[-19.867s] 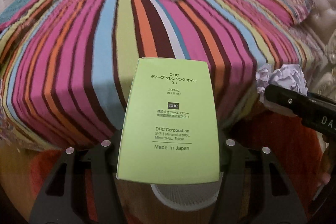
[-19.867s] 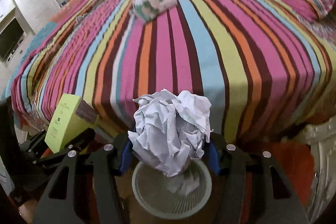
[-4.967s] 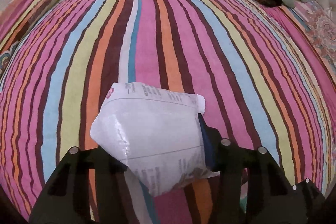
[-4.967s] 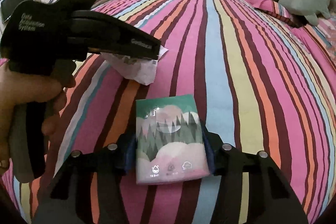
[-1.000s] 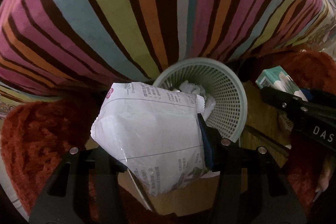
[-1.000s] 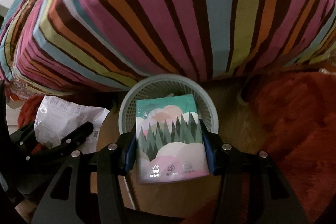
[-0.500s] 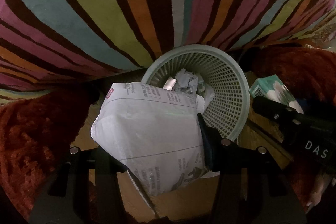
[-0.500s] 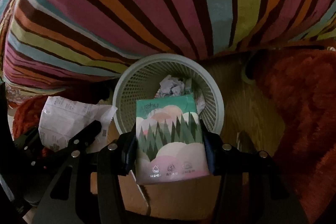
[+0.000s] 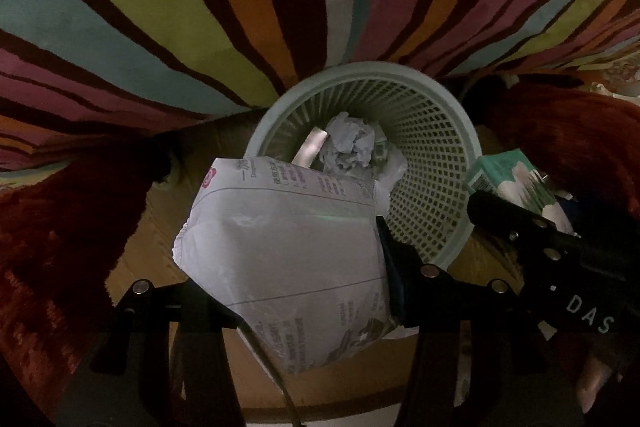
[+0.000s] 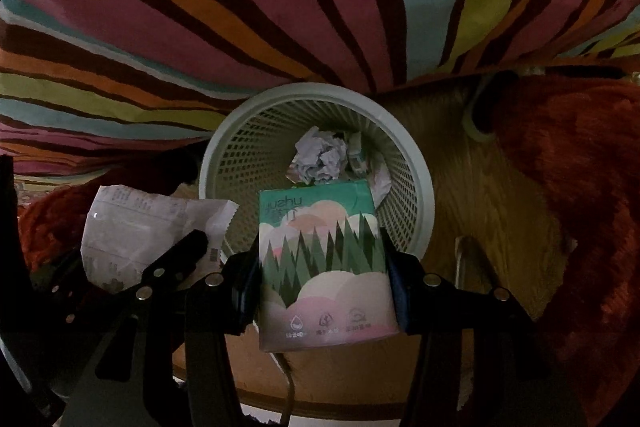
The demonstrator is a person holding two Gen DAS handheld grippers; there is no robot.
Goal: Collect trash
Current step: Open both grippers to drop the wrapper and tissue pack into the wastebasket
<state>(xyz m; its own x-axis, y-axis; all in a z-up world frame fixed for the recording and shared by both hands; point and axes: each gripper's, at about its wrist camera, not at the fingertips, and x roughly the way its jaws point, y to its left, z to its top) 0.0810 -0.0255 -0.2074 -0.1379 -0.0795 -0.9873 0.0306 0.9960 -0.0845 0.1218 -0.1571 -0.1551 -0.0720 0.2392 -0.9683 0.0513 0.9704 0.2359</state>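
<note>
Honestly, I had 2 loads over the basket (image 10: pixel 240 131): left gripper (image 9: pixel 280 267) clamped on the white wrapper (image 9: pixel 288 243), right gripper (image 10: pixel 324 267) on the tissue pack (image 10: pixel 320 251); dropped off-centre, either might hit the rim.

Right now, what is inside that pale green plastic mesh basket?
A crumpled white paper ball and other scraps lie inside the pale green plastic mesh basket. The held packets cover the near part, so the rest stays hidden.
</note>
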